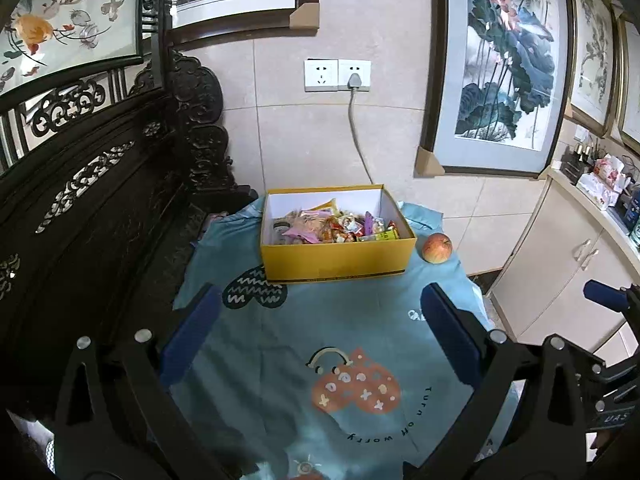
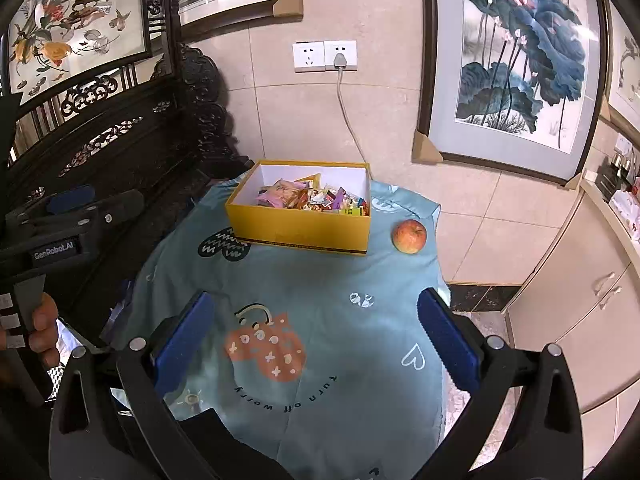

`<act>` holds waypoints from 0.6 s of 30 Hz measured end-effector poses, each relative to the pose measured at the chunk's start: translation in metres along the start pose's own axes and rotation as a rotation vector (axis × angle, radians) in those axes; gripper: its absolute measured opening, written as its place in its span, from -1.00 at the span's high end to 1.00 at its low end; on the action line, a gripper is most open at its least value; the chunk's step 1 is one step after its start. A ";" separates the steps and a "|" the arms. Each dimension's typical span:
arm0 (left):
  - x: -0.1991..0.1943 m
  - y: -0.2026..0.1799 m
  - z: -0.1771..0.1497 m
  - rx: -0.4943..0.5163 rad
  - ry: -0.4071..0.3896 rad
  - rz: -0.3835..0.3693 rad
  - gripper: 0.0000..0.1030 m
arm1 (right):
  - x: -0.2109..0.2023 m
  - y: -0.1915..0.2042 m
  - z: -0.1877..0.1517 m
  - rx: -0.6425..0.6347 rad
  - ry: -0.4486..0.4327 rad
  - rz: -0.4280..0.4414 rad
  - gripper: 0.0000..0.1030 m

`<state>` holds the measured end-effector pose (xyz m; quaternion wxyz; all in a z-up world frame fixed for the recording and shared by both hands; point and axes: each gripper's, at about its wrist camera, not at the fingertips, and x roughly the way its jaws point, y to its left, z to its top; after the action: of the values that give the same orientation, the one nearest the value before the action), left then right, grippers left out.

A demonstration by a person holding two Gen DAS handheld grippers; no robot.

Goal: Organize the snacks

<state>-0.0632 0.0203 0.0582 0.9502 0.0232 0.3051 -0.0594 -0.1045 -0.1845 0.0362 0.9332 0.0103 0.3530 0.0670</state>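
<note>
Sitting well ahead of both empty hand-held grippers (image 1: pixel 320 320) (image 2: pixel 316 332): snack box (image 1: pixel 336 260).

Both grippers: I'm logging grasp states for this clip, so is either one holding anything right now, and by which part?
Nothing is held. The left gripper and right gripper are both open over the tablecloth, short of the snack box and apple.

"Turn off worry" runs in a dark curved line on the teal cloth (image 2: pixel 320 280), just under its orange spotted heart print (image 2: pixel 266 350). "GenRobot.AI" is on a label (image 2: pixel 54 251) on the left gripper body, left of that cloth in the right wrist view. Snack wrapper print in the yellow box (image 1: pixel 336 258) is too small to read.
</note>
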 end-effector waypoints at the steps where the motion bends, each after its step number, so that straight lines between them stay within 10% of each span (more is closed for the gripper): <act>1: 0.001 0.000 0.000 0.003 -0.001 0.009 -0.96 | 0.000 0.000 0.000 0.001 0.000 -0.002 -0.97; 18: 0.017 0.005 -0.001 0.005 0.062 0.080 -0.96 | 0.004 0.002 0.002 0.007 0.008 -0.020 -0.97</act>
<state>-0.0495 0.0235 0.0475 0.9418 0.0396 0.3331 -0.0214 -0.1007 -0.1820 0.0354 0.9323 0.0098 0.3570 0.0566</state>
